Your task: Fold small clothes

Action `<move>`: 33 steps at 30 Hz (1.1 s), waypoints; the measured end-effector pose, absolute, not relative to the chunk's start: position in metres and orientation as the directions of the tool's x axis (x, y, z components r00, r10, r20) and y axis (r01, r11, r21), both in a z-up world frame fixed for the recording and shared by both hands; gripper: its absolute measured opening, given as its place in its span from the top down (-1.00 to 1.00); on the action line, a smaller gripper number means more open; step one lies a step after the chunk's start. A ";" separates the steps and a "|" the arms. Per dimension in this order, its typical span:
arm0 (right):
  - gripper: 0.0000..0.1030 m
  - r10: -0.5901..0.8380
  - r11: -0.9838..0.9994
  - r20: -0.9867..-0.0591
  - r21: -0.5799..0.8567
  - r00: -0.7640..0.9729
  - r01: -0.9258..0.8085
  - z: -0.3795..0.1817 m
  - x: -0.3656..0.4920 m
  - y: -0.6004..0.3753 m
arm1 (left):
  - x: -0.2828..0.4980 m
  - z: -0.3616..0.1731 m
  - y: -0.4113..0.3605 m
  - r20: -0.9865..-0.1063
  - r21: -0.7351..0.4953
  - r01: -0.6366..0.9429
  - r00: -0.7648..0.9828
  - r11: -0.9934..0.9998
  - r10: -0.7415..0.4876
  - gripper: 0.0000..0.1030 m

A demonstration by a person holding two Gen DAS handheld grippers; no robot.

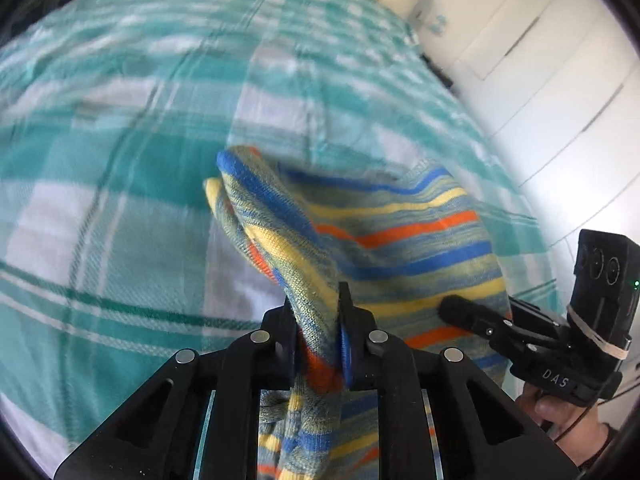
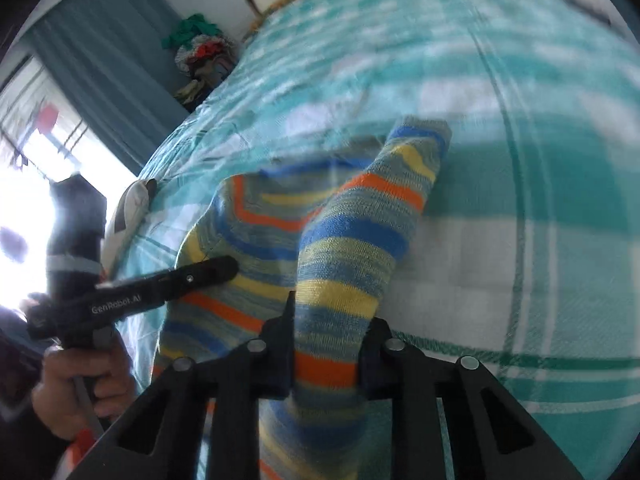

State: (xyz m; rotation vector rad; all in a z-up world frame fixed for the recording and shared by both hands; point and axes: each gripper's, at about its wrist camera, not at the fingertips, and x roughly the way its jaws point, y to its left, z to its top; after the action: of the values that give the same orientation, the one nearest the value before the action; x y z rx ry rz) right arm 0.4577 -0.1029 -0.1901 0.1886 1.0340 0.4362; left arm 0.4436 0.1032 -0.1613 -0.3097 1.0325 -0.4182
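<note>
While both cameras look over the bed [image 1: 120, 168] with its green checked cover, each shows something different. In the left wrist view, the left hand-held gripper [image 1: 318, 320] pinches a bunched fold of the striped knitted garment [image 1: 392, 232], and white cupboard doors [image 1: 560, 80] stand at the right. In the right wrist view, the right hand-held gripper [image 2: 326, 320] pinches a sleeve-like part of the same garment above the bed; a pile of clothes [image 2: 200, 52] and a bright window [image 2: 36, 148] appear at the left.

Bright window [image 2: 48, 152] glare; motion blur; fisheye edges.
</note>
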 end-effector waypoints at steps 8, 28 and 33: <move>0.47 0.403 0.915 -0.739 0.321 0.540 -0.245 -0.143 0.460 -0.119 | 0.456 -0.134 0.091 -0.753 -0.380 0.194 0.502 0.904 -0.425 0.10; -0.95 0.076 0.996 -0.822 0.033 0.564 -0.087 -0.069 0.281 -0.157 | 0.252 -0.073 0.062 -0.749 0.103 -0.021 0.656 0.994 0.091 -0.96; -0.98 0.083 0.995 -0.835 0.037 0.544 -0.094 -0.052 0.254 -0.150 | 0.229 -0.059 0.060 -0.797 0.096 -0.036 0.596 0.995 0.098 -0.96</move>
State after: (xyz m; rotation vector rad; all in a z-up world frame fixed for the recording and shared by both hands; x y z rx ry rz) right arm 0.2539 -0.1495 -0.0525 -0.0127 0.9897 0.1052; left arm 0.2286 0.0598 -0.0595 0.0722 0.9298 0.0780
